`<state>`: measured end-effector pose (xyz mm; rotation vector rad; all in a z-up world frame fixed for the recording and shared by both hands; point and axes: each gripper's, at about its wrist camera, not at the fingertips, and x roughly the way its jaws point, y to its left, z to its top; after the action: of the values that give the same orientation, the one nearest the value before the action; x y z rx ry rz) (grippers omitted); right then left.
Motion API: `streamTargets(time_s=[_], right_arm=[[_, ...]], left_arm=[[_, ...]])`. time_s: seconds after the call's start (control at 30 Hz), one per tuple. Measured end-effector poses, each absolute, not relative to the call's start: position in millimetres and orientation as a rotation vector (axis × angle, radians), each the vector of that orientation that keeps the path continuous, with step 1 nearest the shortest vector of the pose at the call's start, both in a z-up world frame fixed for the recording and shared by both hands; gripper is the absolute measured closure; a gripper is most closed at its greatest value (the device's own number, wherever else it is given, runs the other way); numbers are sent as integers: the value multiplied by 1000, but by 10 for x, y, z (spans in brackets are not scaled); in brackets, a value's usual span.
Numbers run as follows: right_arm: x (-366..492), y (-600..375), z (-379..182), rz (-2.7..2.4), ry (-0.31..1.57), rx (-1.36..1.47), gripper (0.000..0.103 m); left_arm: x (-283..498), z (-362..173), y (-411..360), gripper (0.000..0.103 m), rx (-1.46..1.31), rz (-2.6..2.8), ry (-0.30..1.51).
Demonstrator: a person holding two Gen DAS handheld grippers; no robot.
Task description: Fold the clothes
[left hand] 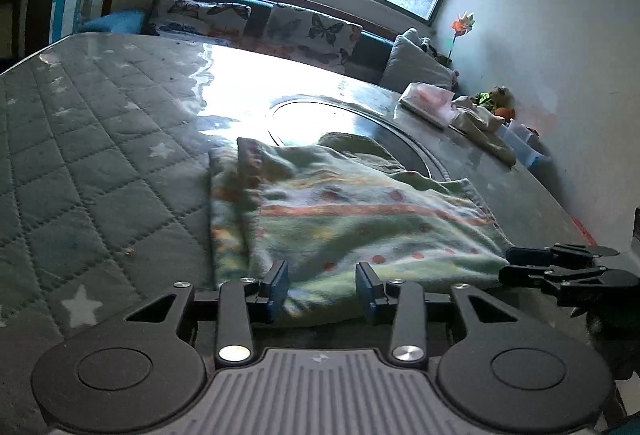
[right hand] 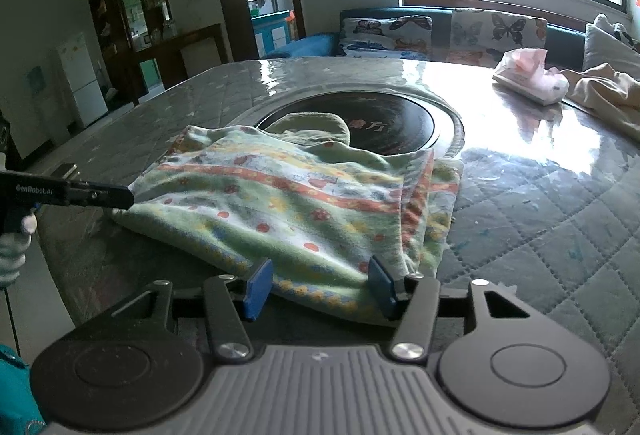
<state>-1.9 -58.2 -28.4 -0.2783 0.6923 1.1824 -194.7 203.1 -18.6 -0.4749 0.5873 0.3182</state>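
Cloth fills the middle of the left wrist view: a green patterned garment [left hand: 340, 211] with orange stripes and red dots, lying in layers on a quilted, plastic-covered counter [left hand: 92, 155]. Its far end, at 12 o'clock, reaches the rim of a dark round inset plate [left hand: 416, 151]. The left gripper [left hand: 322, 285] has its blue fingers [left hand: 278, 281] spread apart, gripping nothing, with the garment's near hem lying between them at the counter's near edge. At 3 o'clock the right gripper [left hand: 560, 267] shows side-on at the garment's near right corner; from here I cannot tell how its fingers stand.

In the right wrist view the same garment [right hand: 288, 203] lies straight ahead at 12 o'clock, a stacked fold edge running along its right side from near to far. The right gripper [right hand: 318, 289] also has its fingers [right hand: 258, 287] released and wide, the hem just between the tips, nearer the right-hand corner. The left gripper [right hand: 100, 195] reaches in from 9 o'clock to the garment's left corner.

Both tools sit equally close, one per near corner. The garment is already layered, so this could suit either another fold away from the person or a finished fold just let go.
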Motion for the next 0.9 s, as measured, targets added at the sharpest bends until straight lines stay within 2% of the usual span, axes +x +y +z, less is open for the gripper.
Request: streamTargets(time_s=[0.1, 0.23, 0.4, 0.73, 0.9], right_arm=[[-13, -545, -250, 1200, 706, -288, 41], [14, -497, -133, 1214, 693, -297, 36], [178, -402, 30, 1218, 669, -264, 30], [544, 72, -93, 1198, 700, -265, 29], [686, 121, -204, 1180, 732, -257, 29]], left_arm=[[-1885, -108, 2036, 48, -438, 336, 590], [-1708, -10, 2073, 45, -391, 333, 589], [-1449, 94, 2177, 37, -363, 324, 563], [-983, -43, 2505, 36, -383, 335, 617], [-964, -163, 2615, 42, -400, 360, 644]])
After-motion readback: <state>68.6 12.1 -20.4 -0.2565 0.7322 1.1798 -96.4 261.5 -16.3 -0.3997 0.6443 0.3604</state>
